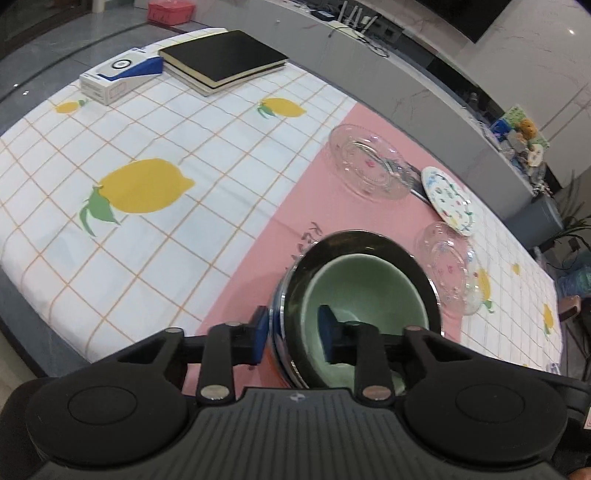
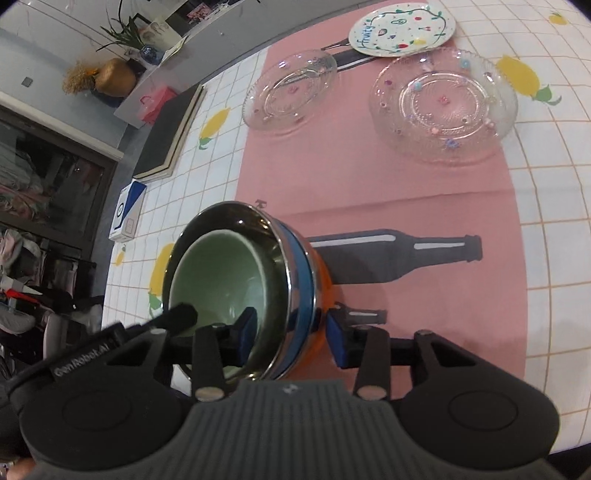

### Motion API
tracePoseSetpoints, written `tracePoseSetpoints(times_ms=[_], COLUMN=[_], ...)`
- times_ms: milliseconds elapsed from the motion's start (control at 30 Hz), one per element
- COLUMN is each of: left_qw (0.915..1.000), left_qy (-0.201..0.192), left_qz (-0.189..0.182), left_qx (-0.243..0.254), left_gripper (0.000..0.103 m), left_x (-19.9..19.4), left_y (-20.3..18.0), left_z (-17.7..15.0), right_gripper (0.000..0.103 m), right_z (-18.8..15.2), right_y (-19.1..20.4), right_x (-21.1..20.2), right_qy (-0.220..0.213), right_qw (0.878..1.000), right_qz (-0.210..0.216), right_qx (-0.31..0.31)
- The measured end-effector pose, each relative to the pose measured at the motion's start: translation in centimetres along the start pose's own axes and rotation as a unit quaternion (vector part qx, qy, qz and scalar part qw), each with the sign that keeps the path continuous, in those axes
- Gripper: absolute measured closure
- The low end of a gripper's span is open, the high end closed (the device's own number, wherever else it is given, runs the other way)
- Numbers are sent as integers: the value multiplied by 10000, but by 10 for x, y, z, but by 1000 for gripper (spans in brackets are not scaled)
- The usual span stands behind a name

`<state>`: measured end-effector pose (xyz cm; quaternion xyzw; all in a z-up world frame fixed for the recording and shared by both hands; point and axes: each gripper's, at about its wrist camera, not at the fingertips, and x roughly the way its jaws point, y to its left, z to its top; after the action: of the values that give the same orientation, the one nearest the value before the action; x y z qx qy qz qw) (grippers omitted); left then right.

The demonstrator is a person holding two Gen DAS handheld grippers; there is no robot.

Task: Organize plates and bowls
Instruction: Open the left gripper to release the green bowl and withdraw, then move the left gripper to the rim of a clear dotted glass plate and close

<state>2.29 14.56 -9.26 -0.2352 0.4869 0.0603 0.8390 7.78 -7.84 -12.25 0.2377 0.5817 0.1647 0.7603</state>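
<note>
A stack of bowls stands on the pink mat: a green bowl (image 1: 364, 291) nested in a steel bowl (image 1: 369, 240) with blue and orange bowls under it. My left gripper (image 1: 293, 332) straddles the stack's near rim, one finger inside the green bowl, one outside. My right gripper (image 2: 291, 332) straddles the opposite rim of the steel bowl (image 2: 284, 251) the same way, with the green bowl (image 2: 221, 280) inside. Both sets of jaws look closed against the rim. Two clear glass plates (image 2: 443, 107) (image 2: 291, 88) and a white painted plate (image 2: 402, 29) lie beyond.
A black book (image 1: 225, 59) and a white and blue box (image 1: 118, 77) lie at the far end of the lemon-print tablecloth (image 1: 147, 155). A grey counter (image 1: 406, 85) runs behind the table. The pink mat (image 2: 406, 192) has a bottle print.
</note>
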Motion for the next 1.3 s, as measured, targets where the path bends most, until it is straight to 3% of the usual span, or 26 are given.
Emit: tracePoseSetpoints(times_ms=[500, 667, 767, 800, 933, 1100, 1300], left_qw=[9992, 9994, 9994, 9993, 9981, 9967, 9892], left_qy=[-106, -78, -118, -169, -497, -689, -809], left_qz=[351, 300, 273, 306, 352, -19, -445], left_qx=[-131, -170, -189, -164, 8, 427, 1135], left_gripper=[81, 81, 79, 74, 66, 65, 64], left_x=[5, 7, 6, 4, -13, -30, -33], left_y=[13, 19, 20, 19, 11, -13, -47], left_z=[32, 39, 41, 42, 49, 73, 106], right_gripper=[65, 63, 62, 59, 54, 53, 54], right_z=[21, 27, 27, 27, 25, 35, 64], right_y=[35, 42, 41, 42, 43, 40, 27], right_x=[26, 34, 31, 30, 10, -28, -51], right_qy=[119, 132, 139, 119, -96, -561, -1158], right_qw=[9992, 9987, 9983, 9980, 9950, 9904, 9833], right_qz=[-135, -118, -70, -77, -107, -43, -298], right_qx=[-355, -487, -560, -623, -991, -1263, -1373])
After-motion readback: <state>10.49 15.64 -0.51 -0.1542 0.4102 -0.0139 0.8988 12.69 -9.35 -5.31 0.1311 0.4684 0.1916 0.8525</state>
